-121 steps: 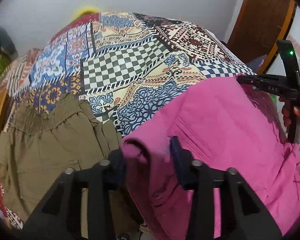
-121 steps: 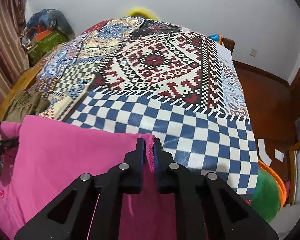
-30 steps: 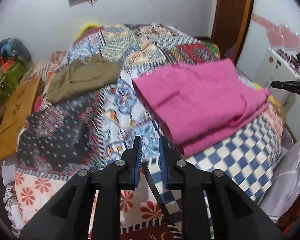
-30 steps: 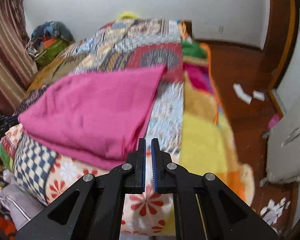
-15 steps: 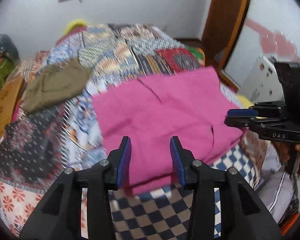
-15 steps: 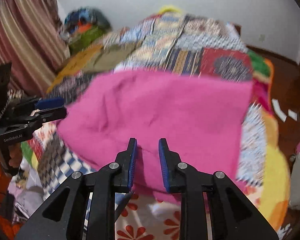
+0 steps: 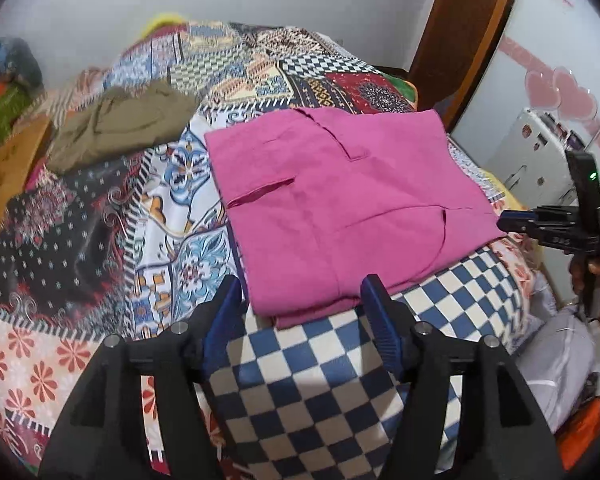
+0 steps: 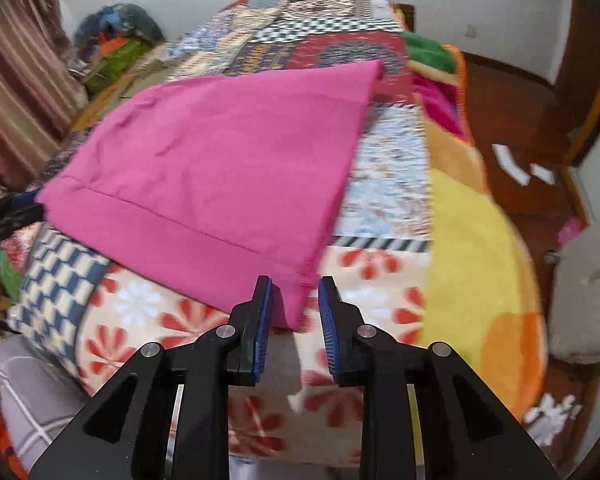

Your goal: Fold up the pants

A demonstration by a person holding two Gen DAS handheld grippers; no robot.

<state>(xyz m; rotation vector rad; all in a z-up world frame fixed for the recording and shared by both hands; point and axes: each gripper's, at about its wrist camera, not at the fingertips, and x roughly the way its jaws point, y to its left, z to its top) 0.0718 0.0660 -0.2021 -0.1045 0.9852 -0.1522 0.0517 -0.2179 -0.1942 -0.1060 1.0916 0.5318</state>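
Both grippers are spread apart and empty: the left gripper (image 7: 302, 300) gapes wider than half a second ago, the right gripper (image 8: 294, 308) likewise. Each frames a near corner of the folded pink pants (image 7: 340, 204), which lie flat on the patchwork bedspread (image 7: 172, 208). Olive trousers (image 7: 120, 128) lie farther back.

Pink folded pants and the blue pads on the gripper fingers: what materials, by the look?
Folded pink pants: matte woven cloth, likely cotton; stitched seams, soft creases, no sheen. Blue finger pads: ribbed, matte, probably rubber or soft plastic; fine ridges show on the inner faces.
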